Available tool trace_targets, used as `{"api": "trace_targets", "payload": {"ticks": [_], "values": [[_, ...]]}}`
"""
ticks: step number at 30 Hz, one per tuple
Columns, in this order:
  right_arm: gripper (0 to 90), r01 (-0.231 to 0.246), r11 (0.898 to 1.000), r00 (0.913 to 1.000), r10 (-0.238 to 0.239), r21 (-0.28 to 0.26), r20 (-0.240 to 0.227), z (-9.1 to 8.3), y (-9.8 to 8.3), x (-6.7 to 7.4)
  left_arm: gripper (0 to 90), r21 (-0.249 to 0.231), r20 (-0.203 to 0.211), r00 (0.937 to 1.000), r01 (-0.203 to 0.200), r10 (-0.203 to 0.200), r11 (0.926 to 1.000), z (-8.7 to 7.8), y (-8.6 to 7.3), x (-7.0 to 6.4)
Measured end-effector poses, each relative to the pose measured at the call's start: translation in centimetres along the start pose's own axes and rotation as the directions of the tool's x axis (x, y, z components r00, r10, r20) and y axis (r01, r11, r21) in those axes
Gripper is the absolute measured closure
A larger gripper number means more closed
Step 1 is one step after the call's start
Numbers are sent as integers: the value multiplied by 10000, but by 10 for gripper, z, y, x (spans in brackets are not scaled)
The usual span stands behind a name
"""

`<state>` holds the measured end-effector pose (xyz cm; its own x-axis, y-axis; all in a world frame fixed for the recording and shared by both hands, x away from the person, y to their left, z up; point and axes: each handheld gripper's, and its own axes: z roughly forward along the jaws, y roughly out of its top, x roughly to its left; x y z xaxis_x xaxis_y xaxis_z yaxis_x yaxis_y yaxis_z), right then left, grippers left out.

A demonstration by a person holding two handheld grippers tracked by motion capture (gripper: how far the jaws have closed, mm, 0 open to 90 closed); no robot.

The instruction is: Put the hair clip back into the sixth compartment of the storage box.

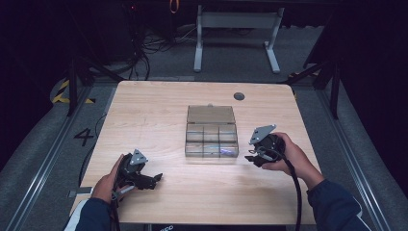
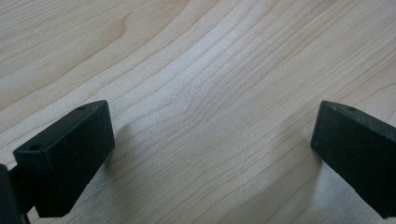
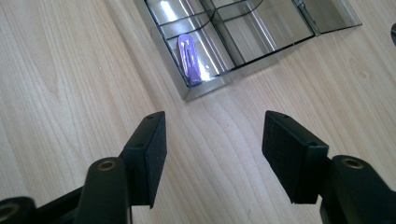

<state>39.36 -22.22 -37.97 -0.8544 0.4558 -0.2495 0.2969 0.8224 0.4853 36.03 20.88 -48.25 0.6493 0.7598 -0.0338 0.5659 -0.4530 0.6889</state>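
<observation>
A clear plastic compartment box lies open at the table's middle, its lid folded back flat. A small purple clip-like piece lies in its near right corner compartment. My right gripper hovers just right of that corner, open, with only bare wood between its jaws. My left gripper rests low at the near left of the table, open wide over bare wood.
The light wooden table has a round grey grommet near its far edge. Cables trail from both grippers toward the near edge. Beyond the table stand a white desk frame and floor cables.
</observation>
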Motion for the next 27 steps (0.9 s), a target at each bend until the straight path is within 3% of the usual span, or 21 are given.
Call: {"api": "trace_targets", "payload": {"ticks": [19,27], "values": [[403,-546,9985,9984,546,0,173,-5,-43,5,0,-4,0,10000,14,-14,10000,0,0,0],[398,-1006,9949,9947,1008,-108,225,-10,-65,6,0,-2,2,10000,21,-21,10000,0,0,0]]}}
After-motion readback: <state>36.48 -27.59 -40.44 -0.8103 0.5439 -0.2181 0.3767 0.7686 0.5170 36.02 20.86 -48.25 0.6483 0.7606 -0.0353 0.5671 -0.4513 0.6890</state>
